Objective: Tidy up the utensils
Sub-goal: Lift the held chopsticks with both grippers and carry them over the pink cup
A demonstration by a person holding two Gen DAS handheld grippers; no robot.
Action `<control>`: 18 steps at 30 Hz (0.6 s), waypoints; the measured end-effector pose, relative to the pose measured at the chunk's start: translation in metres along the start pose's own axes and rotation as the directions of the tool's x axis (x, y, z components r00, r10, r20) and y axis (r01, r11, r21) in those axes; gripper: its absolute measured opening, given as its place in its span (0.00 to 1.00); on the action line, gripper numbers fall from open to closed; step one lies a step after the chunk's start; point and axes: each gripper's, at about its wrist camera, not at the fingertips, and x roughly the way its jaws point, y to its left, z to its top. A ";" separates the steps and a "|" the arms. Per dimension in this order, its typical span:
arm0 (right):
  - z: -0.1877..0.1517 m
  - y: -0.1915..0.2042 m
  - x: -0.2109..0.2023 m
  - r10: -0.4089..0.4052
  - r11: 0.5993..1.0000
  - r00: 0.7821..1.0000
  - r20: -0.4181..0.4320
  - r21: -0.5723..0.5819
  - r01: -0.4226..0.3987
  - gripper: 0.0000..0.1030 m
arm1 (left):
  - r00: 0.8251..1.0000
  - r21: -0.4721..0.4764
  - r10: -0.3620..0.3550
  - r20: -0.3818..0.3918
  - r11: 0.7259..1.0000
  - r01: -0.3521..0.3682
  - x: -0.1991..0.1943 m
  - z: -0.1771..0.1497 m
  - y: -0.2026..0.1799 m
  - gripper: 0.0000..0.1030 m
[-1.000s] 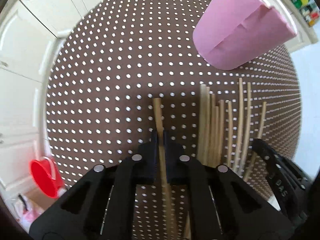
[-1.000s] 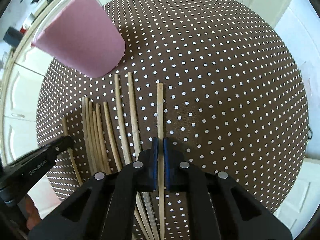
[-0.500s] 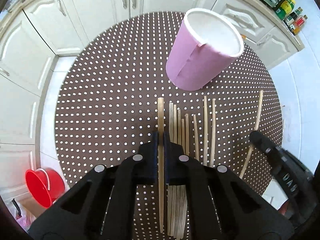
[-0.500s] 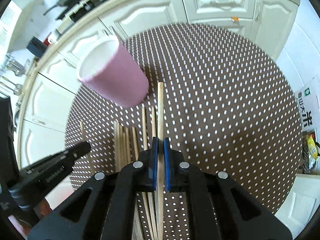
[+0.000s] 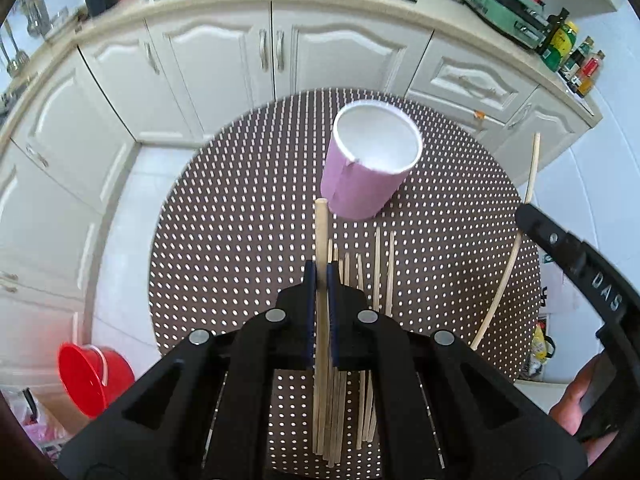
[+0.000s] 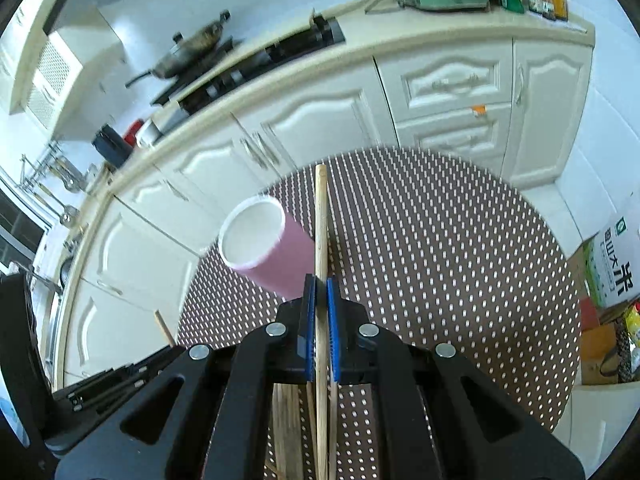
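"DAS" is legible on the right gripper body. A pink cup stands ahead on the dotted table; a red bucket sits on the floor, left. Each gripper, left included, is clamped on one pale wooden chopstick. Loose chopsticks lie below.

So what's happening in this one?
A person is tidying chopsticks with two handheld grippers. The left gripper is shut on one chopstick, and the right gripper is shut on another. Both sticks are off the table. The pink cup stands upright and looks empty. More chopsticks lie loose on the dotted cloth in front of it. Nothing is in the cup yet.
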 end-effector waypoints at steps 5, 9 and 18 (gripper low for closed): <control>0.009 0.005 -0.020 0.043 0.999 0.996 0.082 0.000 -0.043 0.05 | 0.998 0.018 -0.006 0.065 1.000 0.005 -0.022 0.007 -0.004 0.06; 0.015 0.013 -0.037 0.065 0.998 0.985 0.159 -0.021 -0.062 0.05 | 0.993 0.032 -0.015 0.120 0.999 0.011 -0.041 0.013 -0.006 0.06; 0.039 0.027 -0.055 0.081 0.997 0.957 0.277 -0.036 -0.073 0.05 | 0.969 0.095 -0.040 0.242 0.995 0.018 -0.087 0.033 -0.010 0.06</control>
